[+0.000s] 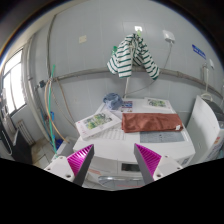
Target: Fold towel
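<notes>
Gripper (114, 160): one unit, two fingers with magenta pads (81, 157), spread wide apart; nothing held or touched between them.

Towel (152, 123): one, reddish-brown, lying flat as a broad rectangle on the white table (120, 150), beyond the fingers and nearer the right one; its far edge looks slightly lifted or doubled.

Printed boxes: two, white with green markings, one (99, 122) just left of the towel, one (155, 103) behind it.

Striped cloth (132, 55): one, green and white, hanging on the wall above the table.

Blue item (112, 100): one, small, behind the left box; identity unclear.
</notes>
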A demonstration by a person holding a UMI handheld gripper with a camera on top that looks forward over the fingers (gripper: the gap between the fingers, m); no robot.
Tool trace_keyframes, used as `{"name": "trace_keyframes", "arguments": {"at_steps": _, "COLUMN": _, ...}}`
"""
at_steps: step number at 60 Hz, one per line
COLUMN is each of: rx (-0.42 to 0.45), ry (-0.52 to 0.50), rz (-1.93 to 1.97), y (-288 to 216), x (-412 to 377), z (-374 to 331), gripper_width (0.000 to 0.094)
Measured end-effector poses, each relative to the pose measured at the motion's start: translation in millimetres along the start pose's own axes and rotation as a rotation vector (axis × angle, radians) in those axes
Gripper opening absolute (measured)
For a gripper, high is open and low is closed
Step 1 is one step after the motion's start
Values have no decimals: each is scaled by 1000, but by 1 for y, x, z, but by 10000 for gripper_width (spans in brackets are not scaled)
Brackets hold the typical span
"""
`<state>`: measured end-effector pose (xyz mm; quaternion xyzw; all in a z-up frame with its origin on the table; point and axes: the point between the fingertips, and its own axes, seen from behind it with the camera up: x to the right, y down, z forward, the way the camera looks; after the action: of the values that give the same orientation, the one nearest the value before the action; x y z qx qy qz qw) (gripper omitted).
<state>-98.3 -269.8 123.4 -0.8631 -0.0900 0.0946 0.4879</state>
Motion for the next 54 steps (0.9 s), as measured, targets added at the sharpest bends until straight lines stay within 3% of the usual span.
{"name": "trace_keyframes", "arguments": {"at_steps": 8, "rx": -5, "ry": 18, "rz": -25, "y": -11, "x": 6, "z": 22, "gripper_width": 838}}
{"name": "trace_keyframes", "arguments": {"at_steps": 28, "rx": -48, "ry": 64, "rz": -101, "y": -30, "x": 28, "z": 179, "gripper_width": 831}}
{"name": "trace_keyframes", "arguments": {"at_steps": 40, "rx": -110, "ry": 69, "rz": -145, "y": -20, "x": 55, "z": 255, "gripper_width": 731}}
{"name": "trace_keyframes", "arguments": {"at_steps": 45, "rx": -145, "ry": 71, "rz": -151, "y": -8, "x": 65, "z": 272, "gripper_width": 661}}
{"name": "trace_keyframes", "arguments": {"at_steps": 47, "rx": -127, "ry": 52, "rz": -116, "y": -13, "x": 62, "z": 275, "gripper_width": 522}}
{"name": "trace_keyframes", "arguments": {"at_steps": 48, "rx": -130, "ry": 55, "rz": -103, "y": -12, "x": 64, "z": 275, "gripper_width": 525}}
{"name": "trace_keyframes", "arguments": {"at_steps": 50, "rx": -121, "ry": 67, "rz": -98, "y": -13, "x": 70, "z": 276, "gripper_width": 440}}
{"name": "trace_keyframes", "arguments": {"at_steps": 52, "rx": -115, "ry": 84, "rz": -119, "y": -15, "x": 76, "z": 276, "gripper_width": 307}}
{"name": "trace_keyframes", "arguments": {"at_steps": 54, "rx": -112, "ry": 110, "rz": -137, "y": -15, "x": 84, "z": 277, "gripper_width": 84}}
